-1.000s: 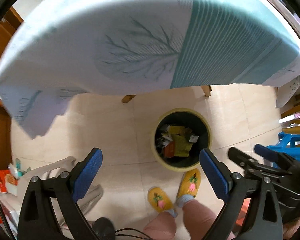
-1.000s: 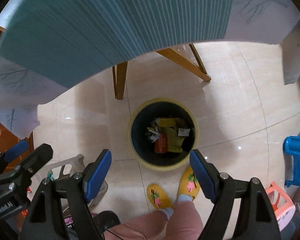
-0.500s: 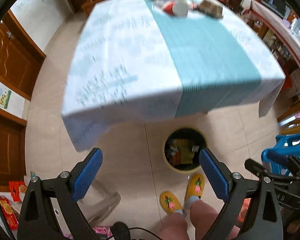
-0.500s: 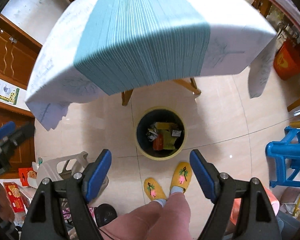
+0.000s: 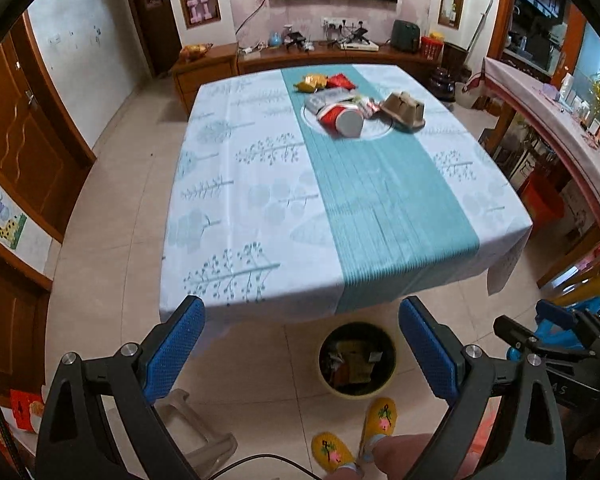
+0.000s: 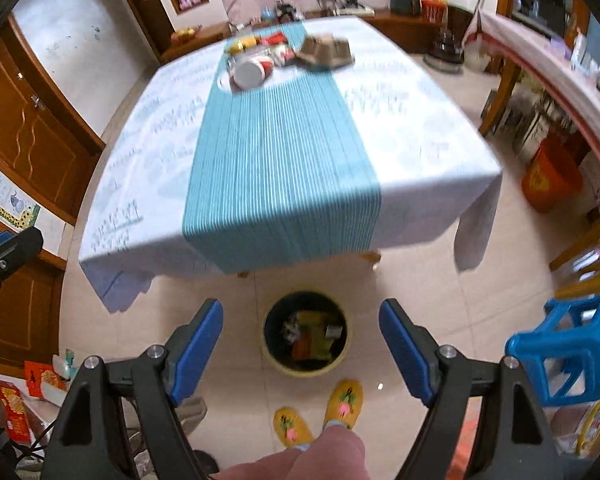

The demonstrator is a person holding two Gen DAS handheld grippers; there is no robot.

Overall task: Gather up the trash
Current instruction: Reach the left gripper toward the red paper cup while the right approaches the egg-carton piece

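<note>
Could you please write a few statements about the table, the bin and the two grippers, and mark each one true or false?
1. The trash bin stands on the floor near the table's front edge. True.
2. The bin is empty. False: wrappers lie inside it.
3. The left gripper holds a wrapper. False: its jaws are open with nothing between them.
4. The right gripper is open and empty. True.
5. The red cup stands upright. False: it lies on its side on the table.
6. The cardboard tray sits to the right of the cup. True.
</note>
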